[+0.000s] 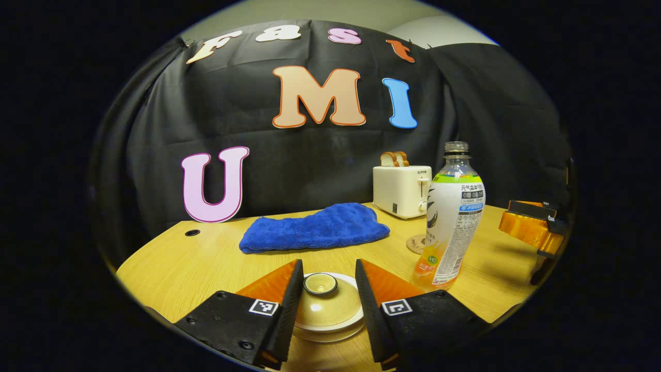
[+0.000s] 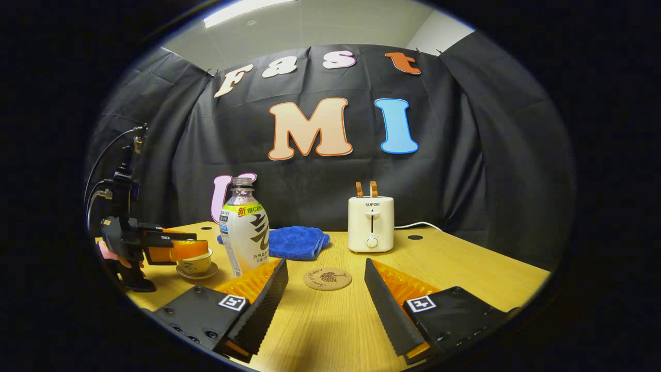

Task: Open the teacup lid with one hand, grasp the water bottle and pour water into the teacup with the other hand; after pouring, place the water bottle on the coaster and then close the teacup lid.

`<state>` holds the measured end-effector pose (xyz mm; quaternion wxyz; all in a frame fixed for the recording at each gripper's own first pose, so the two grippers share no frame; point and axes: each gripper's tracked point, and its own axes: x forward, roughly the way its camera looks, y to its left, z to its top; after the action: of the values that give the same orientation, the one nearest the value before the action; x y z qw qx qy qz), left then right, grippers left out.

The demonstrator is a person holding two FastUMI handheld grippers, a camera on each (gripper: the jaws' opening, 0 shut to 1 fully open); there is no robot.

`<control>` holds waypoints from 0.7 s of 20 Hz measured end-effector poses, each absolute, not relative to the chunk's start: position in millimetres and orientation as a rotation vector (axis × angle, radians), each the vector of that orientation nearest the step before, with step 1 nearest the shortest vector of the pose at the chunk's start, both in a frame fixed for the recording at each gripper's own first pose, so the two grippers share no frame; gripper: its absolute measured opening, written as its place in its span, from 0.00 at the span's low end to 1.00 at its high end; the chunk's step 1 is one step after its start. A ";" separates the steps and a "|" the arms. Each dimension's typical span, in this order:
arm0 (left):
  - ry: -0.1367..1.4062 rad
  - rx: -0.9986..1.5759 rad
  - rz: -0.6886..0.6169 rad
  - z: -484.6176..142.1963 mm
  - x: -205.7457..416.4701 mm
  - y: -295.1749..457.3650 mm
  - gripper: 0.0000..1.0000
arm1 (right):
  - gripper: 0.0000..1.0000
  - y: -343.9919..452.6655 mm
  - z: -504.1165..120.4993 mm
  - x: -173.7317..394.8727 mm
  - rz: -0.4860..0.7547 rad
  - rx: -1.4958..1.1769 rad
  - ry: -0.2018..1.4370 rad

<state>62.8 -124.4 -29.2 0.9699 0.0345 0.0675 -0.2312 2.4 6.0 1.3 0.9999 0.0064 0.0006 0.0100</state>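
Teacup lid (image 1: 321, 299) knob sitting btwn left gripper (image 1: 324, 289) fingers, spread apart w/o touching; centring, then pinching knob

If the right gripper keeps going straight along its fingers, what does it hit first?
Most likely the coaster, lying flat on the table just beyond the open right gripper. Further along stands the toaster. The water bottle sits left of that line. Depth is uncertain.
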 end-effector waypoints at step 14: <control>0.057 -0.005 -0.417 -13.3 62.6 -109.4 0.29 | 0.92 5.8 1.0 2.7 0.020 0.013 0.001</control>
<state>62.6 -109.4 -13.3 0.9779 -0.0026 0.0282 -0.2070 2.7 5.8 1.0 0.9999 0.0065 0.0005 0.0099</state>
